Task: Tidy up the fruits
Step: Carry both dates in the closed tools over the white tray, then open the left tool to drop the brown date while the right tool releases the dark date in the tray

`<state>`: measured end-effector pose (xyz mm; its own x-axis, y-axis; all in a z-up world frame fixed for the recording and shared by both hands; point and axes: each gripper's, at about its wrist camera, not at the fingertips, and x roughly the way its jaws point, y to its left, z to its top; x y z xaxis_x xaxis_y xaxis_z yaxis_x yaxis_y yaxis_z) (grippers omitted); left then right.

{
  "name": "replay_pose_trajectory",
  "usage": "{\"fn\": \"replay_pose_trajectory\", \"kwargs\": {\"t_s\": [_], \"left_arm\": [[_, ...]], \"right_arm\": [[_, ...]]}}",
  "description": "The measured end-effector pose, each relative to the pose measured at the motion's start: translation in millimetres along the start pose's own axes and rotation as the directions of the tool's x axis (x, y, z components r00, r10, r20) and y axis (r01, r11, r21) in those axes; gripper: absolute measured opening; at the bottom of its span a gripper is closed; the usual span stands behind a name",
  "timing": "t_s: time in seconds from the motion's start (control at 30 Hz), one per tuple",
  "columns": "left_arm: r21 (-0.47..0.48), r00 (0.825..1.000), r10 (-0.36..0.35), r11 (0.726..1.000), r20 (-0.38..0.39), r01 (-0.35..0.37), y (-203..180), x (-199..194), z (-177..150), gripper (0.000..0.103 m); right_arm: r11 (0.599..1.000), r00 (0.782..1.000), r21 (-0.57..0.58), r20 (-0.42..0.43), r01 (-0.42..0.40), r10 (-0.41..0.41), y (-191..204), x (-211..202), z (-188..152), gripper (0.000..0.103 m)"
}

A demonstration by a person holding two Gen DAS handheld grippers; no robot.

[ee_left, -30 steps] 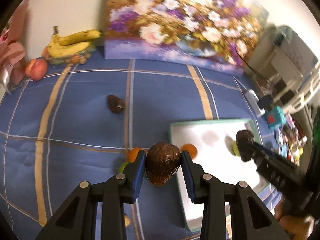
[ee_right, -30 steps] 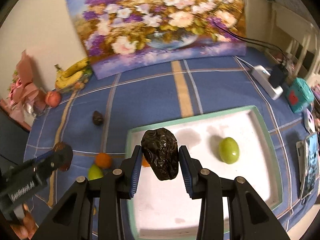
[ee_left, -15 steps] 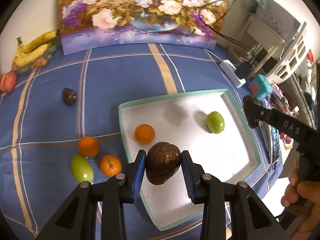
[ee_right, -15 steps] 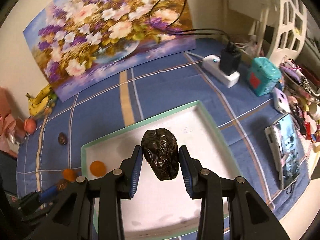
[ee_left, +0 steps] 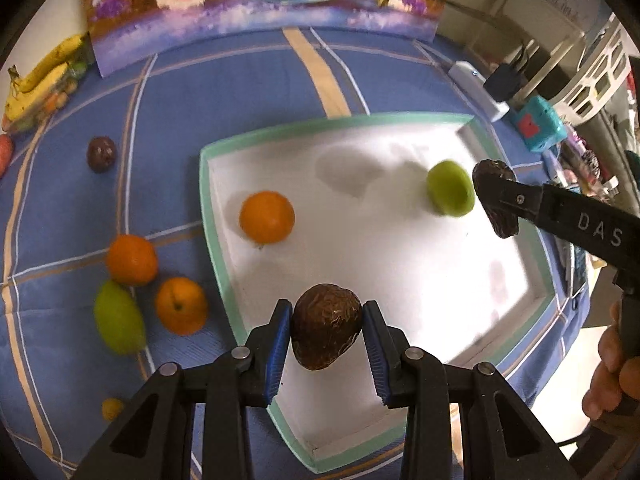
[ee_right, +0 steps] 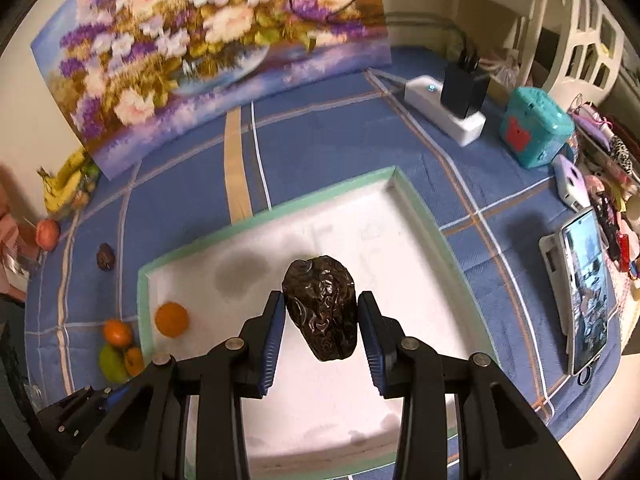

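My left gripper is shut on a brown wrinkled fruit and holds it above the near left part of the white tray. My right gripper is shut on a dark wrinkled fruit above the tray's middle; it also shows in the left wrist view. In the tray lie an orange and a green fruit. On the cloth left of the tray lie two oranges, a green fruit and a dark fruit.
A flower painting leans on the back wall. Bananas and a peach lie at the far left. A power strip, a teal box and a phone lie to the right.
Both grippers have moved right and over the tray, each still holding its fruit. The left gripper came from the cloth left of the tray to above its near left part.
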<state>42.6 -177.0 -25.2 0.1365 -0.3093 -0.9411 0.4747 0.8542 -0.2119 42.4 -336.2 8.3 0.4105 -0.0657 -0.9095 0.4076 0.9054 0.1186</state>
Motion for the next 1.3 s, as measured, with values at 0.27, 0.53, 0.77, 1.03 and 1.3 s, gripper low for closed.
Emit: {"fn": "replay_pose_trajectory", "kwargs": {"t_s": [0.27, 0.53, 0.77, 1.03, 1.3], "left_arm": [[0.017, 0.999, 0.029, 0.999, -0.034, -0.028, -4.7, 15.8, -7.6, 0.038], [0.004, 0.999, 0.026, 1.000, -0.035, -0.026, -1.7, 20.0, -10.7, 0.038], [0.000, 0.999, 0.021, 1.000, -0.037, -0.021, 1.4, 20.0, -9.5, 0.039], [-0.011, 0.998, 0.022, 1.000, -0.051, -0.023, 5.1, 22.5, -4.1, 0.039], [-0.029, 0.999, 0.008, 1.000, -0.041, -0.009, 4.6, 18.5, -0.3, 0.050]], "right_arm": [[0.997, 0.994, -0.071, -0.107, 0.028, -0.035, 11.2, 28.9, -14.1, 0.039], [0.997, 0.987, -0.067, -0.151, 0.042, -0.052, 5.7, 46.1, -19.8, 0.039], [0.996, 0.986, -0.073, -0.157, 0.046, -0.057, 4.0, 48.3, -20.8, 0.039], [0.994, 0.984, -0.089, -0.161, 0.058, -0.072, 11.2, 49.4, -19.2, 0.039], [0.993, 0.984, -0.095, -0.159, 0.063, -0.078, 12.8, 45.0, -13.4, 0.040]]}}
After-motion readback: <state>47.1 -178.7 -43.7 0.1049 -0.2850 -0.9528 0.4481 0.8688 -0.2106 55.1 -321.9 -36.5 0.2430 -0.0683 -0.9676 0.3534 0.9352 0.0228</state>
